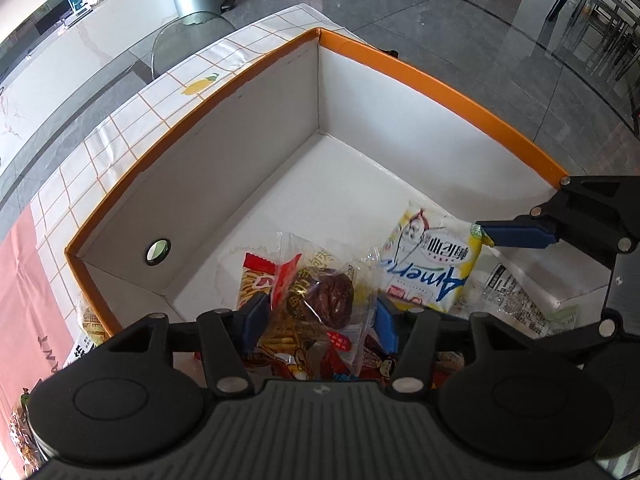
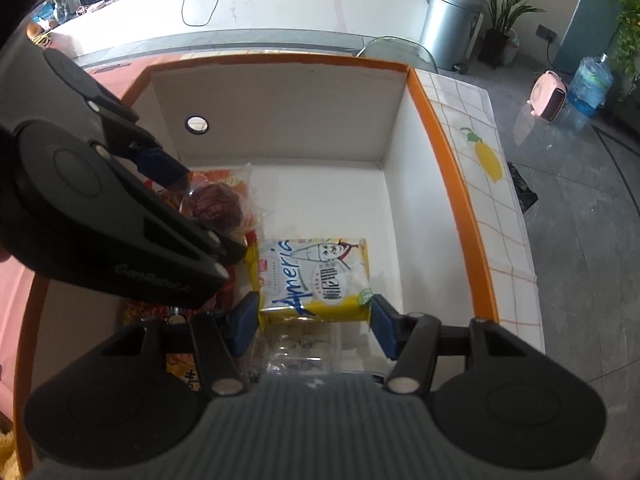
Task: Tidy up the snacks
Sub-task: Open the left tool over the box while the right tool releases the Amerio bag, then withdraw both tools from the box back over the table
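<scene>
Inside the orange-rimmed box point(image 1: 440, 84) on the tabletop point(image 1: 132, 128), the left claw point(image 1: 320, 320) grips a clear-wrapped brown pastry point(image 1: 328, 296); beside it, the right claw point(image 2: 314, 320) grips a yellow packet point(image 2: 316, 276) reading "Ameri".

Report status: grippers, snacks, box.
Left gripper astride the brown pastry pack, grip unclear. Right gripper astride the yellow pack, grip unclear. Both over the box. Nothing in the way.
</scene>
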A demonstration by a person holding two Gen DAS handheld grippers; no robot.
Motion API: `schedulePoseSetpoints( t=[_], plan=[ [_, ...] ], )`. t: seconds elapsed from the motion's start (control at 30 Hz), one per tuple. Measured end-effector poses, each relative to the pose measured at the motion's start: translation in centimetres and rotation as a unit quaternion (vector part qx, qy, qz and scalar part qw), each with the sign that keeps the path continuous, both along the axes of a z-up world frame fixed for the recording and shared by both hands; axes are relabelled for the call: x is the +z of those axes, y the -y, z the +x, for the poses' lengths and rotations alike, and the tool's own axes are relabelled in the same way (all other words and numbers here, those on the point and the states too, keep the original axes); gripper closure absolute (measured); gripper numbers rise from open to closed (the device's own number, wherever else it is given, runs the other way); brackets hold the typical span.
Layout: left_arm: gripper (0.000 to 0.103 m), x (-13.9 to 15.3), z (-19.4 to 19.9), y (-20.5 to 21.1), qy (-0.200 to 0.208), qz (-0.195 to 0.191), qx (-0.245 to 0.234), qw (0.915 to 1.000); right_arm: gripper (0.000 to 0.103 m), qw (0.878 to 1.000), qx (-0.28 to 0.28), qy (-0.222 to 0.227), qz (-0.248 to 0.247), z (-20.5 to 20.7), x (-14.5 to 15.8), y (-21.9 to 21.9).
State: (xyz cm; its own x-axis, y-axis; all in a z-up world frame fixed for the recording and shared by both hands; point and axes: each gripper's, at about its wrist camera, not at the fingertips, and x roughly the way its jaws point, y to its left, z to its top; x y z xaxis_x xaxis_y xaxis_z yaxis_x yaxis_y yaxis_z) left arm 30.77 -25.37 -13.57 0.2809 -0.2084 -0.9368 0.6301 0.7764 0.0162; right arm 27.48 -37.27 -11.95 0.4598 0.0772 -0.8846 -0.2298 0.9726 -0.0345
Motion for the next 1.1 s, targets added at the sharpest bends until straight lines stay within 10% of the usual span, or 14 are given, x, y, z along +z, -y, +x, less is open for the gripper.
schedulePoseSetpoints(
  t=[1.1],
  plan=[
    [0.027, 6.8, -4.8, -4.8, 0.072, -0.038, 0.03, 0.9962, 0.026, 1.0, -0.019, 0.02, -0.013, -3.0, 3.7, -1.7]
  ],
)
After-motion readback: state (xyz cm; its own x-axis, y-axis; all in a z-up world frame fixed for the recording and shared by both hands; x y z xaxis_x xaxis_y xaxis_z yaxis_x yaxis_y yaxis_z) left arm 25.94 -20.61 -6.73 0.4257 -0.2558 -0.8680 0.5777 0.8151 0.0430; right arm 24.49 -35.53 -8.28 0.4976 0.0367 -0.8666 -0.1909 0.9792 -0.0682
